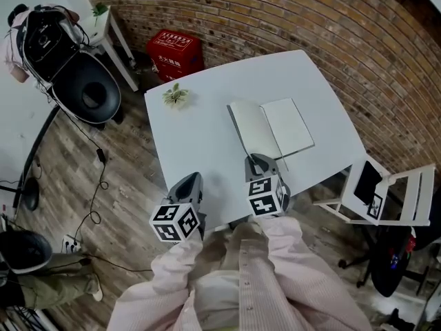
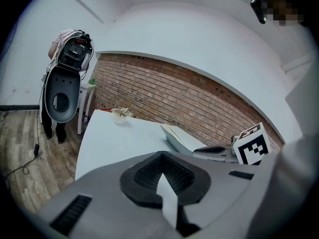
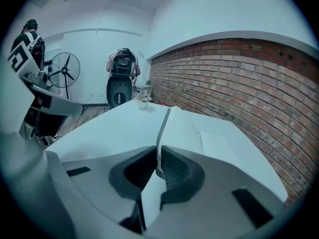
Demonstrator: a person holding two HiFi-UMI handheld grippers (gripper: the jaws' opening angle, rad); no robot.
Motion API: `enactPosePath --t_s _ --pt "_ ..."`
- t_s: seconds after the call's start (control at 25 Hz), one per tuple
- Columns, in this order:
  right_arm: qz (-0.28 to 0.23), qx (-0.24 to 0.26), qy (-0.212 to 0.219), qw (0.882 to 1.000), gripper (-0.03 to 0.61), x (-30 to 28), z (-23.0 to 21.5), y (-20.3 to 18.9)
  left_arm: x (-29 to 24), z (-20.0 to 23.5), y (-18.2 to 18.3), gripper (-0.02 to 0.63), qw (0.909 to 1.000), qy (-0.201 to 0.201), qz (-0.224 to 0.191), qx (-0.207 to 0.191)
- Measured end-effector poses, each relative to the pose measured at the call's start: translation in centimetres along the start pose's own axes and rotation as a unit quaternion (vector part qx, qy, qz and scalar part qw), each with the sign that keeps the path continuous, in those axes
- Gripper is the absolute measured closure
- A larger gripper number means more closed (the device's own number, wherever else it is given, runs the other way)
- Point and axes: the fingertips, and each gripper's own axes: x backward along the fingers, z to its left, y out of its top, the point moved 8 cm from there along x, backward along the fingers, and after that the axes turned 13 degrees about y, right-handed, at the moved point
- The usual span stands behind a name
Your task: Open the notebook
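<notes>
A white notebook (image 1: 286, 126) lies on the white table (image 1: 200, 143), its grey cover (image 1: 249, 126) raised off the pages and standing steeply. My right gripper (image 1: 258, 163) is at the notebook's near edge, shut on the cover's edge. In the right gripper view the cover (image 3: 162, 126) runs edge-on from the right gripper (image 3: 158, 156) away over the white page (image 3: 219, 148). My left gripper (image 1: 187, 185) hovers at the table's near edge, left of the notebook, shut with nothing in it. The left gripper view shows the left gripper (image 2: 162, 156) with the notebook (image 2: 177, 136) ahead to the right.
A small potted plant (image 1: 176, 96) stands on the table's far left part. Beyond the table are a red crate (image 1: 174, 52) and a black round chair (image 1: 83, 88). A white folding chair (image 1: 386, 192) stands at the table's right. A brick wall runs behind.
</notes>
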Motion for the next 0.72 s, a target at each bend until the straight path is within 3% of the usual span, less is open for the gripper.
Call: enactPosePath --t_s 0.72 --pt "0.046 0.016 0.005 0.999 0.537 -3.1 2.3 -1.9 0.3 1.7 -1.0 0.621 0.9999 0.001 0.012 0.003"
